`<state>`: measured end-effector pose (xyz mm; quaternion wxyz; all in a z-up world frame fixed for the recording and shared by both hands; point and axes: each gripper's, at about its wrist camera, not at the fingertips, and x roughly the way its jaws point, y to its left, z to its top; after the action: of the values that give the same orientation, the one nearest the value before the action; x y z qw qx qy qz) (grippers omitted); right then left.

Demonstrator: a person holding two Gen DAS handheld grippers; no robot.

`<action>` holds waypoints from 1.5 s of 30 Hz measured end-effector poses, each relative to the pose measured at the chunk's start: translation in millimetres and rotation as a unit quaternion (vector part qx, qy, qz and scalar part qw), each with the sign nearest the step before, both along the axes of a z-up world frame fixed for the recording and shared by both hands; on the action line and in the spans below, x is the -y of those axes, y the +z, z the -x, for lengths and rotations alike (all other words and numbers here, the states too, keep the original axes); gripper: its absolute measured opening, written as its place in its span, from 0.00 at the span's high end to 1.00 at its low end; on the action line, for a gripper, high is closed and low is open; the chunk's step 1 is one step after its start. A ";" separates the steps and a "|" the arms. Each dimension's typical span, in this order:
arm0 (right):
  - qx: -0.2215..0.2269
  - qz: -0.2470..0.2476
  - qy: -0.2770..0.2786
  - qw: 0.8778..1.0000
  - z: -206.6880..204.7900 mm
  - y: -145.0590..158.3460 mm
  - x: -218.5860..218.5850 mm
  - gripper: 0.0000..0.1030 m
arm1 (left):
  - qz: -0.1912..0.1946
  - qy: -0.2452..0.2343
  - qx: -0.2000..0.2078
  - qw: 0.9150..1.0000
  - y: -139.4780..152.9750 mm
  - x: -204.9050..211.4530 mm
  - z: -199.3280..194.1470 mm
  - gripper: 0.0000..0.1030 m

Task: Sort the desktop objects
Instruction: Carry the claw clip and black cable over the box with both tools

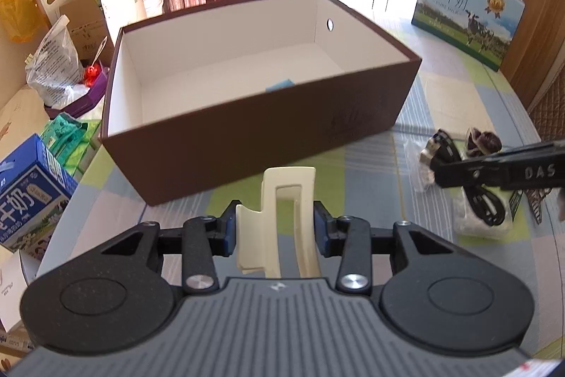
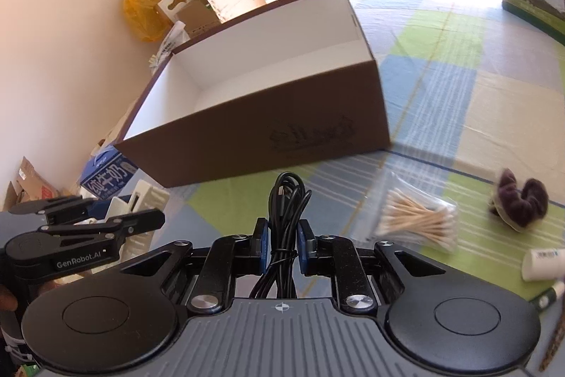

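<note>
My left gripper [image 1: 275, 228] is shut on a cream hair claw clip [image 1: 282, 200] and holds it just in front of the brown box's [image 1: 268, 136] near wall. The box is open, with a white inside and a small blue item [image 1: 280, 84] on its floor. My right gripper [image 2: 283, 242] is shut on a bundled black cable [image 2: 286, 200], in front of the box's [image 2: 282, 122] near wall. At the right of the left wrist view, the right gripper [image 1: 438, 170] carries the cable [image 1: 483, 211]. The left gripper [image 2: 123, 211] with the clip [image 2: 141, 200] appears at the lower left of the right wrist view.
On the checked tablecloth [image 2: 441, 87] lie a bag of cotton swabs [image 2: 420, 221], a purple scrunchie [image 2: 519, 204] and a white tube [image 2: 543, 264]. A milk carton case [image 1: 466, 13] stands at the far right. Bags, cartons and a blue milk box [image 1: 28, 196] crowd the left.
</note>
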<state>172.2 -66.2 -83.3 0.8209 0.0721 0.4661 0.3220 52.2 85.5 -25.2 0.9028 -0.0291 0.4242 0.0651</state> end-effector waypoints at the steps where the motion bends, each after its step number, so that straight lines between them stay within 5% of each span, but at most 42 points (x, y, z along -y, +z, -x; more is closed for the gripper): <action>1: 0.002 -0.001 0.001 1.000 -1.0 1.5 -3.2 0.87 | 0.002 -0.001 0.005 1.000 3.0 -2.4 -2.4 0.65; 12: 0.052 -0.018 0.011 0.998 -33.6 36.3 -46.0 0.87 | 0.026 -0.011 0.039 0.999 32.6 -34.4 -37.6 0.65; 25: 0.103 -0.025 0.034 0.994 -98.8 60.9 -106.8 0.87 | 0.000 -0.009 0.063 0.998 55.0 -78.1 -109.8 0.65; 40: -0.008 0.086 0.071 0.994 -160.4 -21.0 -154.9 0.87 | 0.062 0.009 -0.065 0.996 -7.6 -123.3 -173.7 0.65; 45: -0.031 0.136 0.090 0.986 -167.2 -39.7 -165.3 0.87 | 0.048 0.001 -0.120 0.992 -33.7 -123.0 -183.1 0.65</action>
<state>339.4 99.0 -122.9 0.7758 -0.0718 0.5355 0.3258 235.3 208.5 -59.0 0.8426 -0.0643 0.5325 0.0488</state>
